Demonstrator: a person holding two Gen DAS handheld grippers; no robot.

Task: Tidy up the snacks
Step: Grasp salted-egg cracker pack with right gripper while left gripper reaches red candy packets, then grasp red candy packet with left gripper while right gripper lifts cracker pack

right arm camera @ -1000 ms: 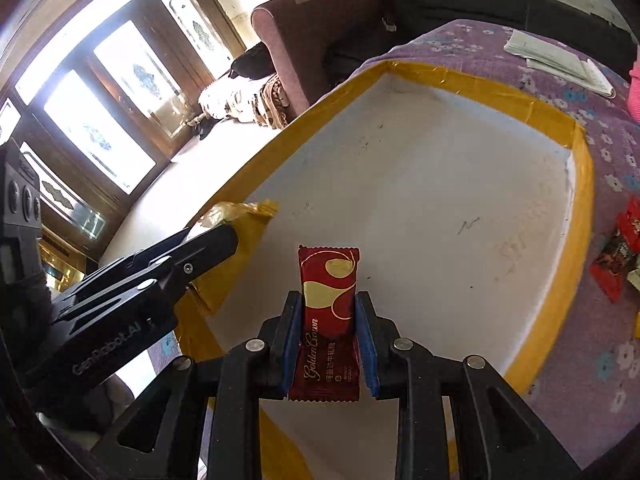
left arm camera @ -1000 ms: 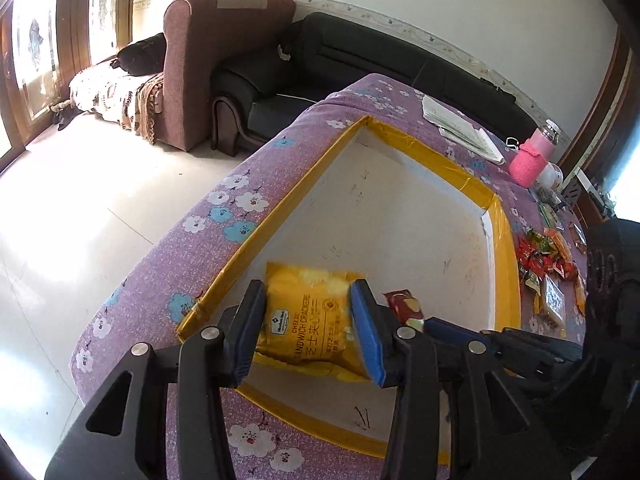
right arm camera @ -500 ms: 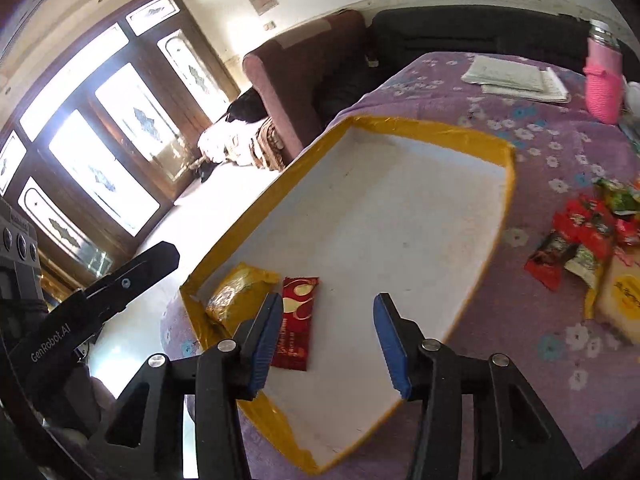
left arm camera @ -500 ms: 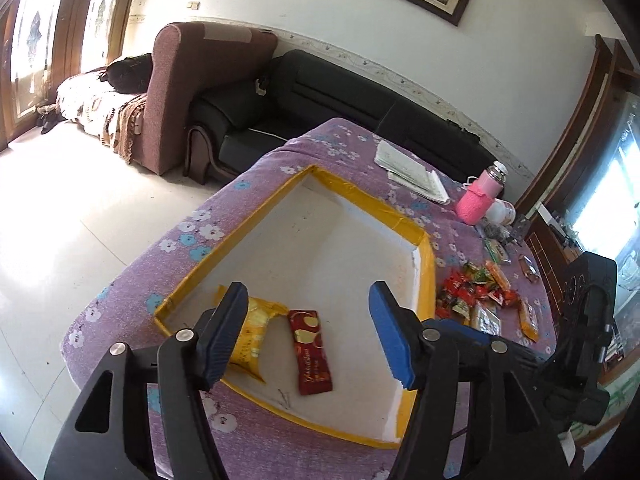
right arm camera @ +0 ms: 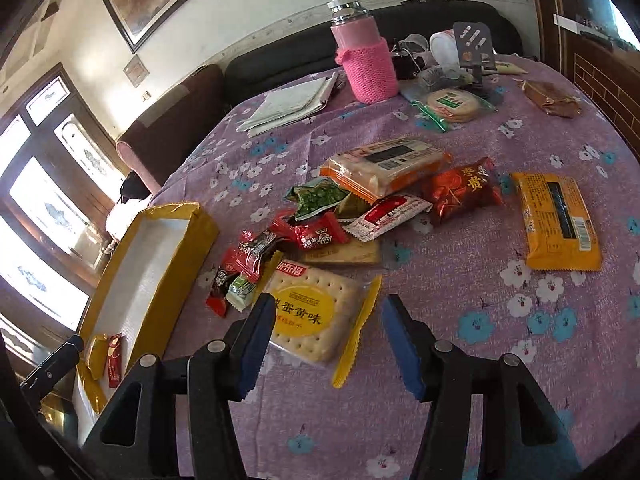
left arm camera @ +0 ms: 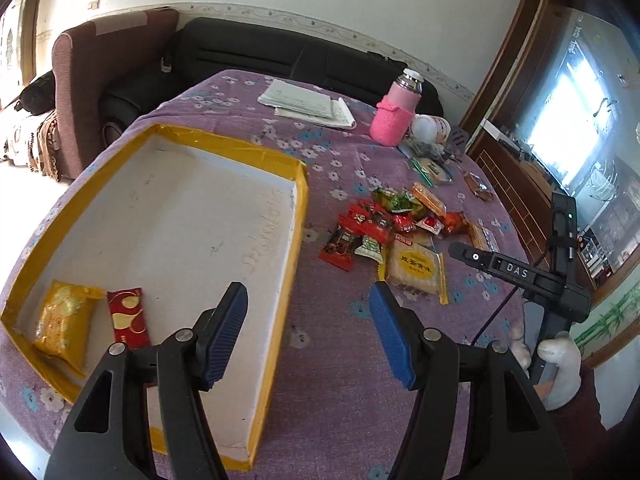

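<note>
Left tool point(left arm camera: 308, 332): jaws wide apart, nothing held, hovered above the right wall of the yellow-rimmed tray point(left arm camera: 298, 216) and the purple floral worktop point(left arm camera: 344, 380). Right tool point(right arm camera: 328, 340): jaws likewise spread, empty, poised over the near edge of the cracker pack point(right arm camera: 310, 314), fingertips apart from the wrapper. Tray contents, near left corner: yellow cracker packet point(left arm camera: 64, 322) and red-and-gold wafer bar point(left arm camera: 128, 318), laid side by side, just touching. Loose snacks piled on the worktop right of the tray: cracker pack with yellow seal nearest; small red candy wrappers point(right arm camera: 316, 236); green pea packet point(right arm camera: 320, 200); orange-trimmed biscuit pack point(right arm camera: 384, 168); red foil date packet point(right arm camera: 460, 190); white-and-red sachet point(right arm camera: 386, 216). Orange biscuit bar point(right arm camera: 558, 222) set apart to the right of the pile. Round wafer in clear bag point(right arm camera: 452, 104) farther back. Beyond: pink knit-sleeved flask point(right arm camera: 366, 60), upright; folded papers point(right arm camera: 292, 104) to its left. Gloved right hand point(left arm camera: 560, 372) seen on the other tool's handle in the left wrist view.
</note>
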